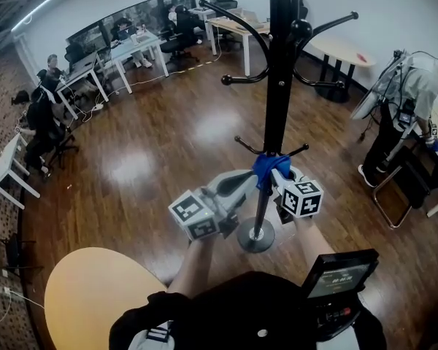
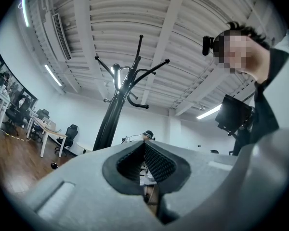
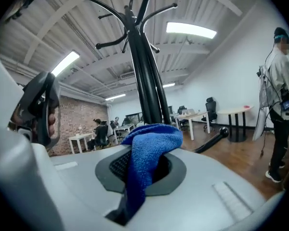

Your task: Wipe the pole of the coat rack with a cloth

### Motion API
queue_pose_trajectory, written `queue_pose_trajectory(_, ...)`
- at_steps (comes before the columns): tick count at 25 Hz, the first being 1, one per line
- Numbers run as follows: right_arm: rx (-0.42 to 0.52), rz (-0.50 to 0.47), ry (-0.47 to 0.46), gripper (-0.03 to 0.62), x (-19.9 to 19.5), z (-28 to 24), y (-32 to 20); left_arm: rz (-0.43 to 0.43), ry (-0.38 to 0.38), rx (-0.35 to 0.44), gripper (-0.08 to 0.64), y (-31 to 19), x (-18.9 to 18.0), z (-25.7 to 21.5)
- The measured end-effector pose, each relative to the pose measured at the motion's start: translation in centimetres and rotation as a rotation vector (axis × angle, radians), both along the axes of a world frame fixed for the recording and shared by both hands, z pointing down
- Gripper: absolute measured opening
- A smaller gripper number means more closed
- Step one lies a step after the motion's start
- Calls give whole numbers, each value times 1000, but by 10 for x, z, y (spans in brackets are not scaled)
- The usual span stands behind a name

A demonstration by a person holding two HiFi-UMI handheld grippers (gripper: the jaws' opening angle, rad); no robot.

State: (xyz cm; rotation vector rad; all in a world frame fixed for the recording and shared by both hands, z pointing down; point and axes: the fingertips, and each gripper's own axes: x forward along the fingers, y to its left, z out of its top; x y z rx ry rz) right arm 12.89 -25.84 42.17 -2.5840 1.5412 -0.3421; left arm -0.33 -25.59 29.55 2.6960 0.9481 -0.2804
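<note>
The black coat rack pole [image 1: 279, 64] rises from its round base [image 1: 256, 236] on the wooden floor, just in front of me. A blue cloth [image 1: 269, 168] is pressed against the pole low down, beneath the small lower hooks. My right gripper [image 1: 282, 178] is shut on that cloth, right of the pole. In the right gripper view the cloth [image 3: 147, 153] bulges from between the jaws, with the pole [image 3: 147, 81] directly behind it. My left gripper [image 1: 241, 181] hangs just left of the pole, jaws together and empty. In the left gripper view the pole [image 2: 111, 114] stands beyond and left of the fingertips [image 2: 145, 145].
A round wooden table [image 1: 95, 290] sits near my left. At the right, a person [image 1: 412, 93] stands next to a chair [image 1: 401, 188]. Desks with seated people [image 1: 44, 115] line the back left. A white table [image 1: 343, 49] stands behind the rack.
</note>
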Motion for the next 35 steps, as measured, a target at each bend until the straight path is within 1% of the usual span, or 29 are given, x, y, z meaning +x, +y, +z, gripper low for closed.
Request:
queue_pose_trajectory(3,123,57,110,19,6,-59,4,-6,2,5,2,-5,-4,2)
queue_pose_trajectory(8,273,39,340,20,5,-188,1,-29,7,-2,2,-16,-6,4)
queue_pose_trajectory(12,348,68,492,18,-2,-278,2,-28,20,8,2,-17,-10,-2)
queue_pose_trajectory(15,393,74,600,18,-16,-332,5,-36,43,10,2,-20,-11,-9)
queue_pose_trajectory(18,425,35,710,18,-51,-370,13,-33,54,13,2,-19,-10,-12)
queue_pose_trajectory(22,561,-54,854,18,-131,-411,42,-31,49,14,2,-19,-12,-12)
queue_pose_trajectory(24,602,-74,916,19,-156,-425,54,-33,52,15,2,-19,-11,-12)
queue_pose_trajectory(26,604,-68,939,20,-158,-428,58,-34,58,14,2,-18,-10,-12)
queue_pose_trajectory(28,574,-46,924,20,-143,-423,54,-32,56,13,2,-16,-9,-11)
queue_pose_trajectory(30,526,-17,875,20,-118,-413,43,-29,56,13,2,-14,-8,-12)
queue_pose_trajectory(32,471,16,797,20,-86,-396,30,-28,57,14,2,-13,-7,-13)
queue_pose_trajectory(35,356,59,694,20,-39,-362,11,-19,57,21,2,-11,-6,-11)
